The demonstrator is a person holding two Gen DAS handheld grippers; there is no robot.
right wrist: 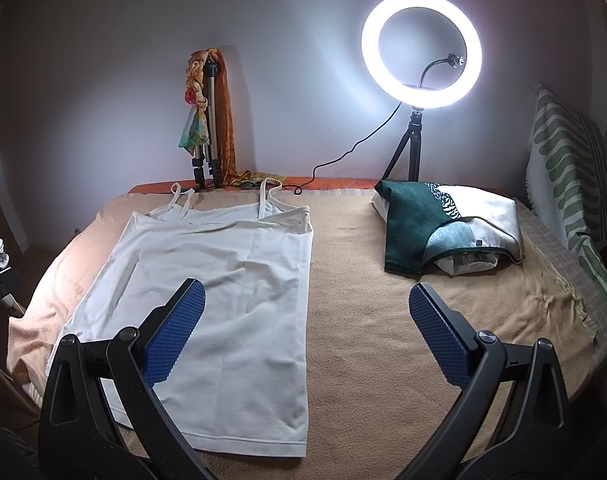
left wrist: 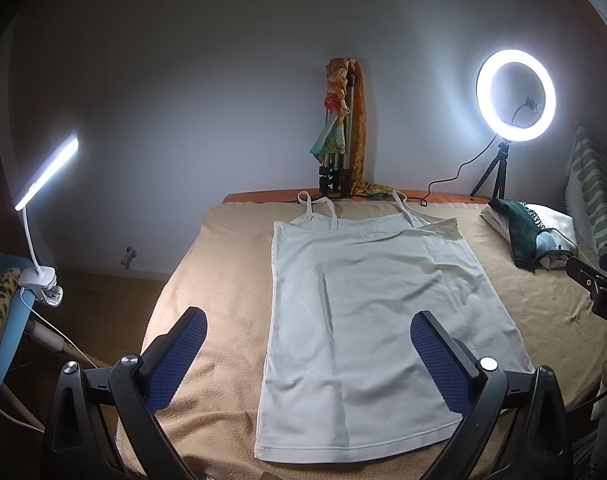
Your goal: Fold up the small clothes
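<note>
A white strappy camisole (left wrist: 367, 320) lies flat and spread out on a tan blanket (left wrist: 231, 264), straps toward the far wall, hem toward me. It also shows in the right wrist view (right wrist: 223, 300), left of centre. My left gripper (left wrist: 308, 328) is open and empty, hovering above the camisole's lower half. My right gripper (right wrist: 306, 300) is open and empty, above the camisole's right edge and the bare blanket (right wrist: 383, 320). Part of the right gripper's body (left wrist: 599, 288) shows at the right edge of the left wrist view.
A green-and-white bag holding folded clothes (right wrist: 447, 228) lies at the far right of the blanket. A lit ring light on a tripod (right wrist: 421, 52) and a folded tripod with scarves (right wrist: 209, 120) stand at the wall. A clip lamp (left wrist: 47, 172) shines at the left. A striped cushion (right wrist: 571, 160) leans at the right.
</note>
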